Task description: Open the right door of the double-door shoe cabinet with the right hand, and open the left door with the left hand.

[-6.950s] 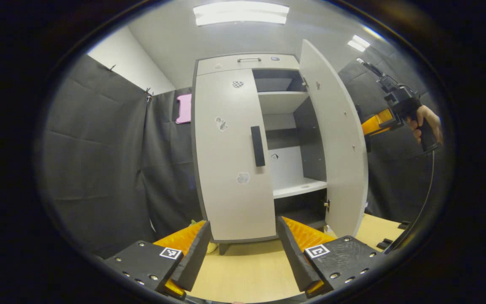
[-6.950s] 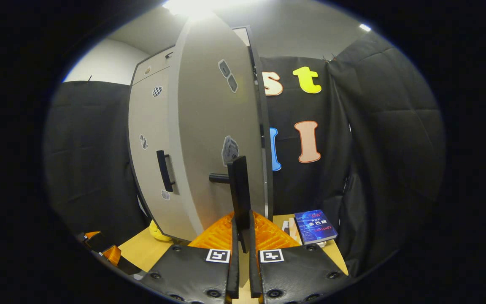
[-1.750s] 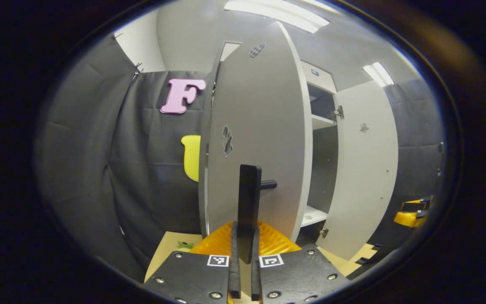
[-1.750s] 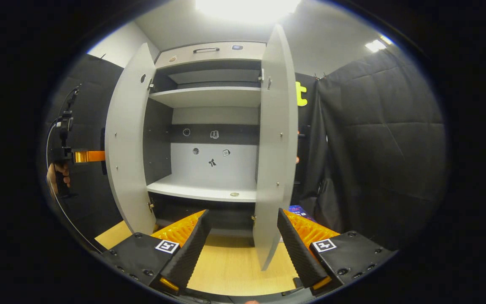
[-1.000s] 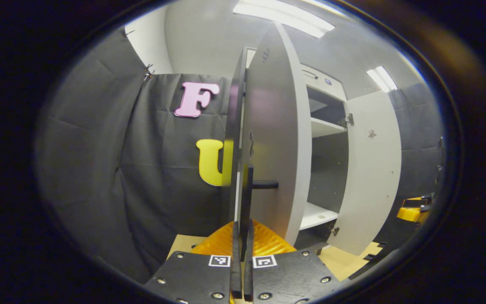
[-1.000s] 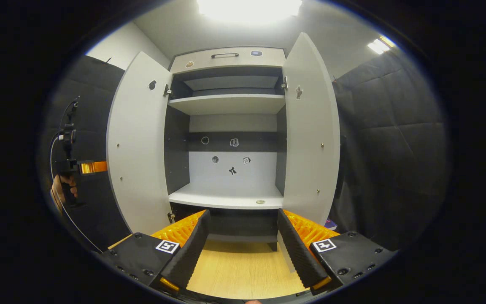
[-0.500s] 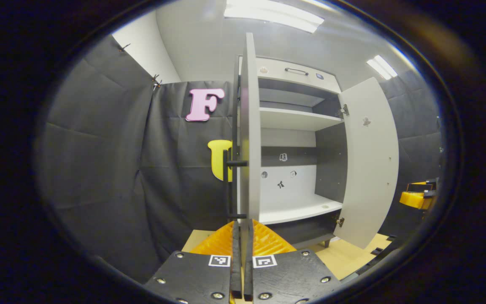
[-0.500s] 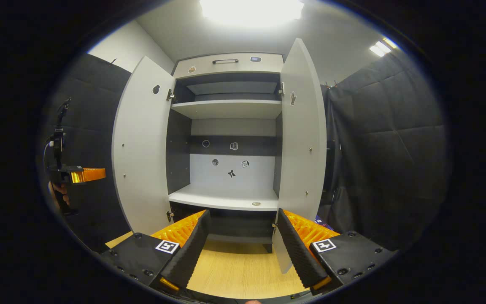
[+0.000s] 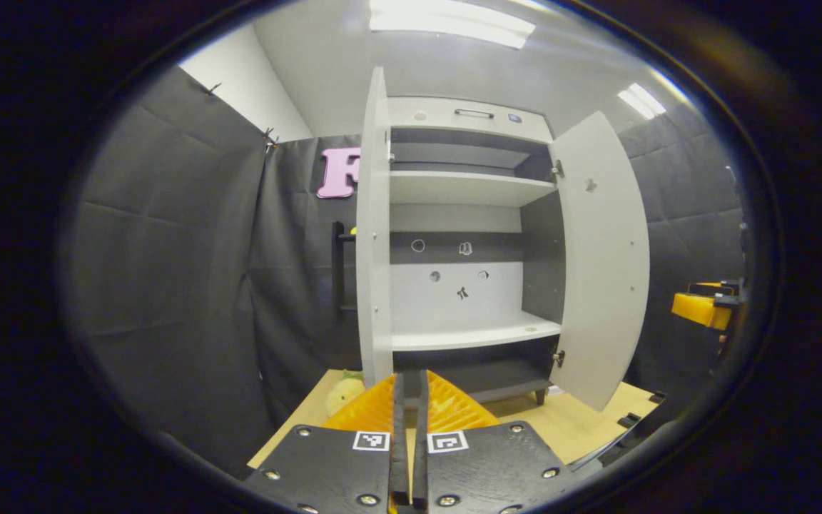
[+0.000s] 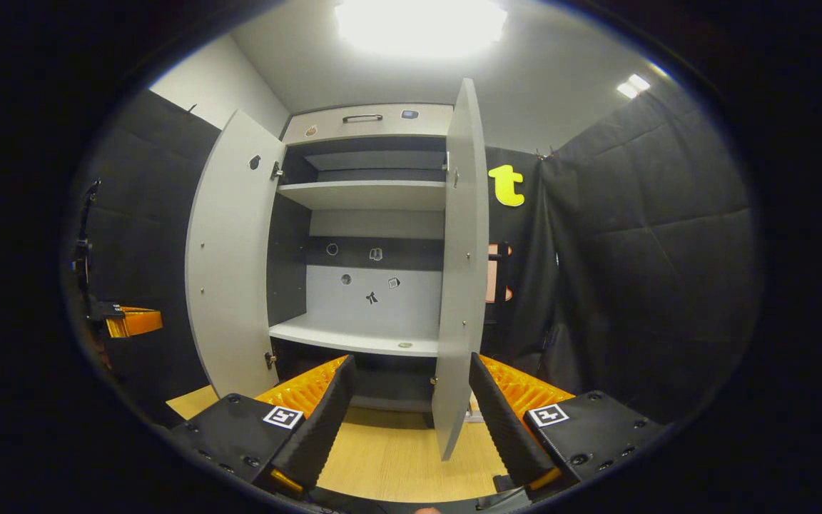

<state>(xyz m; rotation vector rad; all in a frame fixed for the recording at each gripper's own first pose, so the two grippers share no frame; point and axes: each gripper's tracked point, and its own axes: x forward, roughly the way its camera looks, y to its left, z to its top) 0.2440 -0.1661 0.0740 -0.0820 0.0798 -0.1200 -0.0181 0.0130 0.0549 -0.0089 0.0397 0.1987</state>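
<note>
Both doors (image 10: 229,257) standing wide, left gripper (image 9: 409,428) pressed together on nothing, right gripper (image 10: 411,421) spread, both should be backing off straight.

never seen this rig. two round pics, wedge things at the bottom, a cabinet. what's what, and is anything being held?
No robot arm here: a person carries a two-finger gripper in each hand, and a fisheye camera rides on each, looking along its fingers.

In the left gripper view, the left gripper sits at the bottom, fingers together with nothing visible between them. The right gripper view shows the right gripper spread wide, also holding nothing.

Both look at the shoe cabinet standing on a wooden floor. Its left door and right door are both swung open, showing pale shelves with a few small stickers on the back panel.

A yellow soft toy lies on the floor by the left door.
</note>
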